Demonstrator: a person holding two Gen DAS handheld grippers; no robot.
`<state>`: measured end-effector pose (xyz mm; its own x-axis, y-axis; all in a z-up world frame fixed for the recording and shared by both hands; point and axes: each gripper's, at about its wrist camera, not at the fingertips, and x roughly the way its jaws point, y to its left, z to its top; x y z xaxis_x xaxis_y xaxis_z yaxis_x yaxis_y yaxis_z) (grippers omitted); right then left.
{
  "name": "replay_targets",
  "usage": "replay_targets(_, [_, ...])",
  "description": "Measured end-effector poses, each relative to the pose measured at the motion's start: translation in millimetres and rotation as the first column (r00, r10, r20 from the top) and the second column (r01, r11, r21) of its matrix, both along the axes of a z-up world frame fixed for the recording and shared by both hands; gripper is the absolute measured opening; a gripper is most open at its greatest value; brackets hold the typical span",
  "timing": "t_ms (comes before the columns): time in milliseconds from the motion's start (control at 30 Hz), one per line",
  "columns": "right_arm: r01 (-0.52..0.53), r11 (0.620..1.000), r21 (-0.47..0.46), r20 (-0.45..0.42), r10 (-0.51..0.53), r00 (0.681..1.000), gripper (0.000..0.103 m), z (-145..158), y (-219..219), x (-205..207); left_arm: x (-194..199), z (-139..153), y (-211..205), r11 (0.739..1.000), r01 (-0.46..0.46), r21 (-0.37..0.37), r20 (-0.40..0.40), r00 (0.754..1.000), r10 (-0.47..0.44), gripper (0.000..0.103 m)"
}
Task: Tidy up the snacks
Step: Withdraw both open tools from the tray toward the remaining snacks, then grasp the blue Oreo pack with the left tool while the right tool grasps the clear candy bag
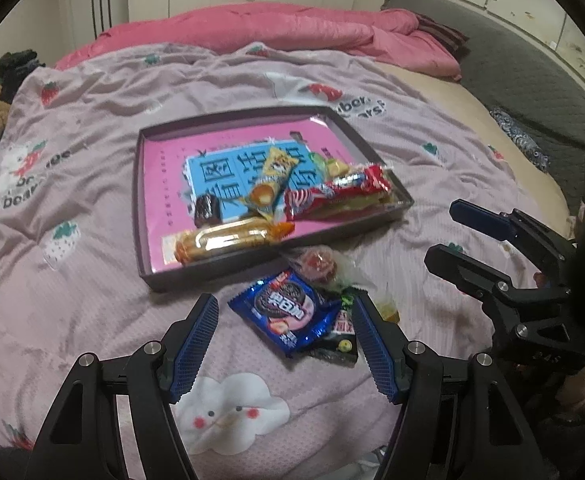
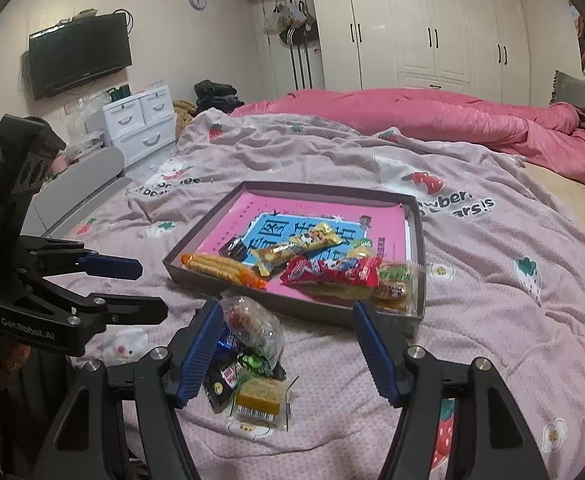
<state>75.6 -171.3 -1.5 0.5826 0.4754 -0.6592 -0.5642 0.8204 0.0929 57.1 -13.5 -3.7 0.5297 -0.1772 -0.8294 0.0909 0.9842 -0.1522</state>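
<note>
Your left gripper [image 1: 284, 344] and right gripper [image 2: 288, 350] both hang spread, empty. The shallow rectangular tray [image 1: 142, 184] holds crinkly packets; four glossy ones, including a blue foil pack [image 1: 284, 316], lie near.

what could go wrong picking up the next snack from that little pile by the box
1. The blue cookie packet overlaps a black packet and a clear candy bag, so the open left claw might drag neighbours along.
2. The shallow box already holds snacks crowded at its near right corner; another dropped there could slide over the low rim.
</note>
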Motion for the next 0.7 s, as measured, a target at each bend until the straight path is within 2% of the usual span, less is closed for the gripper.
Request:
replay_targets(267, [-0.008,1.0,-0.02,-0.013,0.008,1.0,0.067,-5.6,3.2,-3.7,1.4,-12.5,-2.7,1.0,0.001,-0.002,-0.036,0.999,-0.001,0.071])
replay_targets(567, [0.002,1.0,-0.031,-0.039,-0.003,0.999,0.067,-10.1,2.2,0.1,7.2,-37.1,-3.7,0.999,-0.026,-0.047,-0.102,0.995,0.021,0.071])
replay_targets(700, [0.006,0.999,-0.039,-0.047,-0.008,0.999,0.067,-13.2,2.5,2.2,13.4,-45.2,-0.6,0.991,-0.069,-0.111,-0.133,0.99,0.054,0.071])
